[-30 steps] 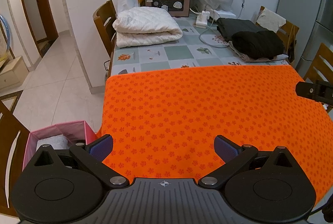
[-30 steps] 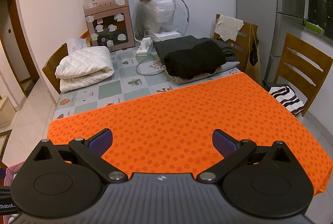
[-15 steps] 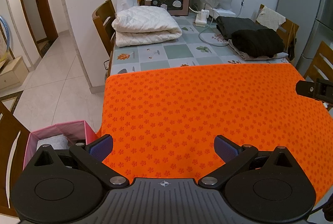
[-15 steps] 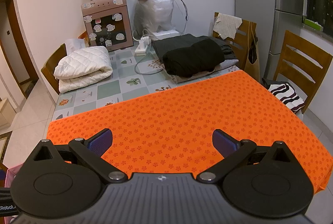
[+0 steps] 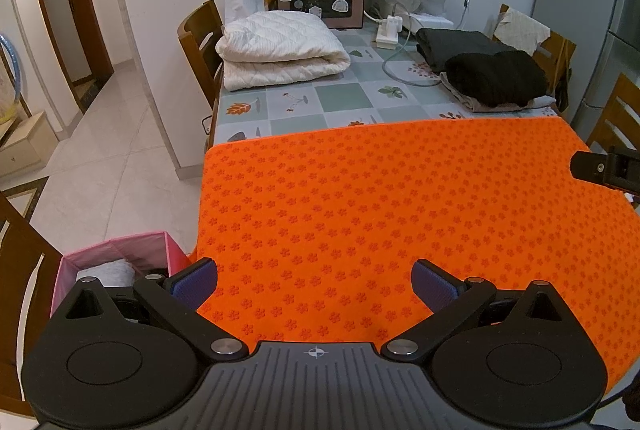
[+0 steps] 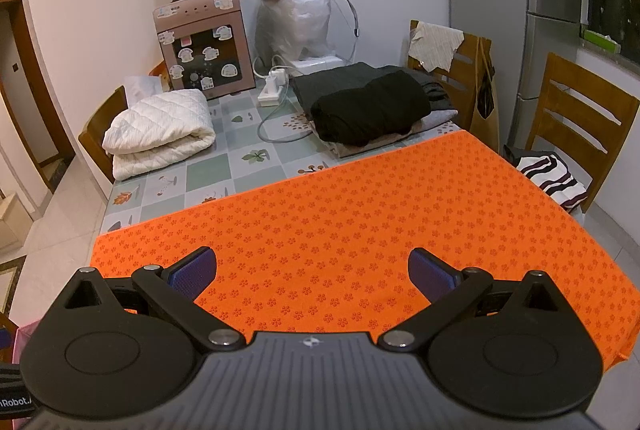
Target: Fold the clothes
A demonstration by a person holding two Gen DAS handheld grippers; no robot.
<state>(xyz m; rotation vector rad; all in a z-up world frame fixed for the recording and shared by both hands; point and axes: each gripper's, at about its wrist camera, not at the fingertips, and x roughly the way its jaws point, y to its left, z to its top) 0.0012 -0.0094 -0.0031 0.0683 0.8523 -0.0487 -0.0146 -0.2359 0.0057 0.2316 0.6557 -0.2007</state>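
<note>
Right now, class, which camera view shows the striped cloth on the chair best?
The right wrist view: the striped cloth lies in plain sight on a wooden chair beside the orange mat. The left wrist view does not show it at all.

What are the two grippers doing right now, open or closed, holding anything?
Left gripper: open, holding nothing, above the orange mat.
Right gripper: open, holding nothing, above the same mat.

Mat [image 5: 400, 198] covers the table's near end; behind it, quilt [image 5: 276, 50] left, clothes stack [image 5: 488, 70] right.
</note>
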